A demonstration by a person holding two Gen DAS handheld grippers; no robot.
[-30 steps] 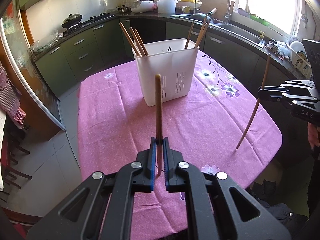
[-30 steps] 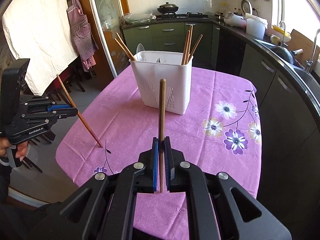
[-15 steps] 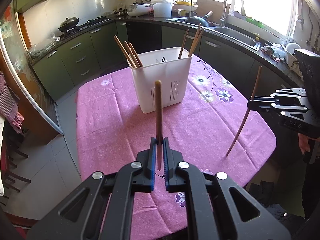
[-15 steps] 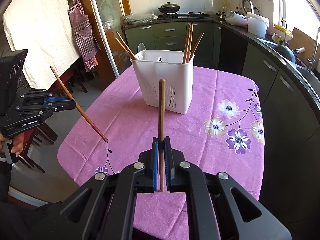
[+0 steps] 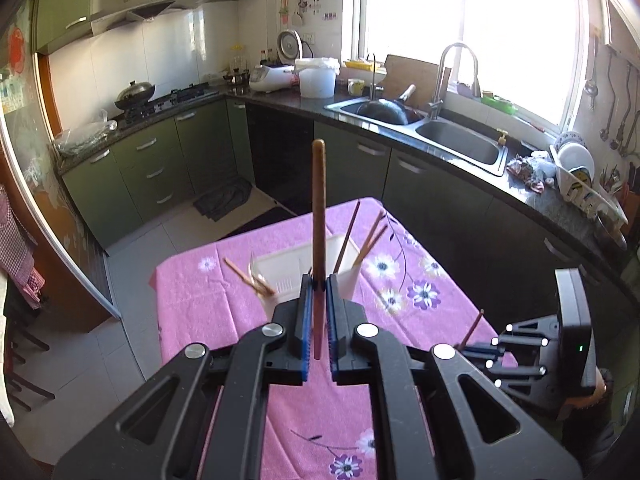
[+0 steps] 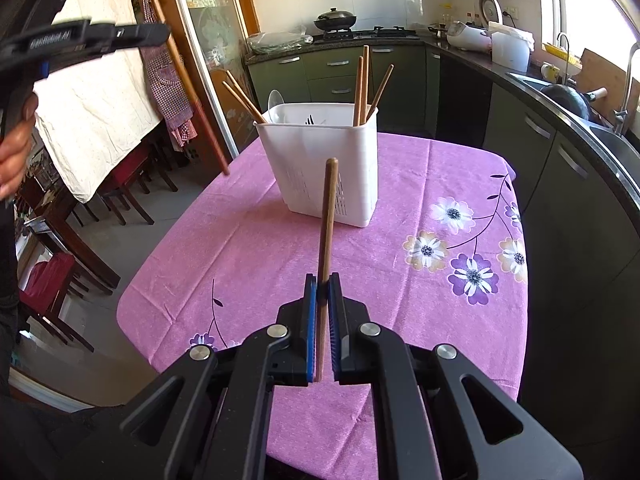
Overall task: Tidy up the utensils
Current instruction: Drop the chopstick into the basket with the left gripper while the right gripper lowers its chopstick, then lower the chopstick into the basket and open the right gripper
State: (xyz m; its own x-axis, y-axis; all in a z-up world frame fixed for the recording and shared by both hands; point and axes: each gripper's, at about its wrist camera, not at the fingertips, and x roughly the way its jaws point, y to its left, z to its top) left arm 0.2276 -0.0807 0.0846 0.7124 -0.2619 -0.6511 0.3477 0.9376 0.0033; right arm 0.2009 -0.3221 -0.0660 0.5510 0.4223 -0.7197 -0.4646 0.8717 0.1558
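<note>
**Wooden chopsticks raised, caddy ahead of both grippers**

Wooden and slim, a chopstick (image 5: 319,216) stands clenched in the left gripper (image 5: 319,312), its long axis nearly upright. In the left wrist view the white utensil caddy (image 6: 320,168) lies ahead and below that gripper, on the pink cloth of the desk (image 6: 400,280). Inside the caddy, brown chopsticks lean at its left corner (image 6: 244,98) and more at its right (image 6: 366,84).

Further right, the right gripper (image 6: 322,308) is clamped on a second chopstick (image 6: 327,216), tilted slightly and held low over the desk, with the caddy straight in front. The left one looks better placed to drop first: it is already higher than the rim, so the thin tip must be steered over the opening.
</note>
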